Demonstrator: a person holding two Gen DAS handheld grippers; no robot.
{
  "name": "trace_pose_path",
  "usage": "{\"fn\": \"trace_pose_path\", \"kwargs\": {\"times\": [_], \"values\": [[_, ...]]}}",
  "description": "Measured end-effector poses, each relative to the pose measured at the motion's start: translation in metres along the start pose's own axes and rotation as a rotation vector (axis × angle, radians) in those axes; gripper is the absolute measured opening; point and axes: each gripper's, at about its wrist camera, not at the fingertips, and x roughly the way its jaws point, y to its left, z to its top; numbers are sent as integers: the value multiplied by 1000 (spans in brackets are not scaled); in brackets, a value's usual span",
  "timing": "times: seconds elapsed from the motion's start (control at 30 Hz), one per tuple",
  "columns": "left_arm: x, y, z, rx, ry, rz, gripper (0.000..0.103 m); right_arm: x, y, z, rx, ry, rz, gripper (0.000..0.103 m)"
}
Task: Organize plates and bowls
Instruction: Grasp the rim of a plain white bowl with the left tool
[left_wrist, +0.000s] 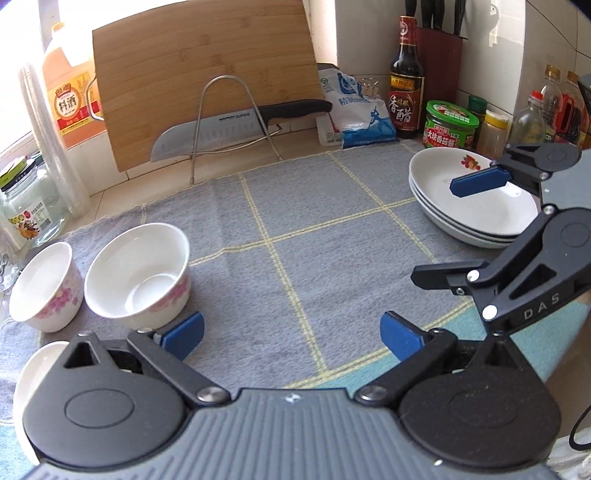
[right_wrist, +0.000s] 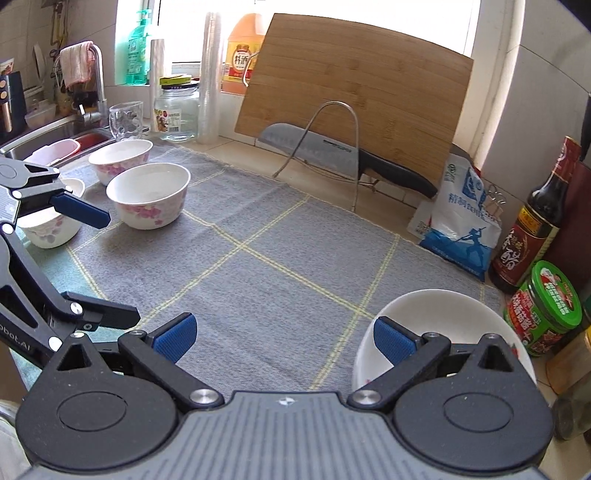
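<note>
Three stacked white plates (left_wrist: 439, 177) sit at the right of the grey mat (left_wrist: 295, 229), with a flower print on the top one. My right gripper (left_wrist: 434, 232) is open. One blue pad hovers over the top plate (right_wrist: 436, 314) and the other finger stands over the mat beside the rim. On the left stand flowered white bowls: a large one (left_wrist: 138, 273), a second (left_wrist: 44, 288), and a third (left_wrist: 33, 373) half hidden under my left gripper (left_wrist: 291, 336), which is open and holds nothing. The right wrist view shows the bowls (right_wrist: 149, 199) (right_wrist: 120, 158) (right_wrist: 48, 229), my left gripper (right_wrist: 122, 269) and my right gripper (right_wrist: 284, 339).
A bamboo cutting board (left_wrist: 207, 81) and a knife (left_wrist: 229, 125) on a wire rack lean at the back. A salt bag (left_wrist: 354, 114), a vinegar bottle (left_wrist: 406, 81) and a green-lidded jar (left_wrist: 450, 125) crowd the back right. A glass jar (left_wrist: 26, 206) and a sink (right_wrist: 55, 136) lie to the left.
</note>
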Motion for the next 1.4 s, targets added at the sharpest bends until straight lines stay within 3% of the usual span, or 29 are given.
{"fn": "trace_pose_path", "kwargs": {"times": [0.5,0.77,1.0,1.13,1.17,1.4], "values": [[-41,136,-32,4,-4,90,101,48,135,34,-28,-12,154,103],[-42,188,-53,-38,29,54,99,63,185,40,-84,-58,223,103],[-33,212,-63,-112,91,-20,79,73,216,51,-162,-101,242,103],[-28,215,-64,-125,106,-39,75,79,224,57,-179,-107,258,102],[-27,214,-64,-124,110,-43,70,80,225,58,-180,-107,260,102],[-21,215,-62,-106,122,-93,55,81,230,61,-194,-114,267,92]]}}
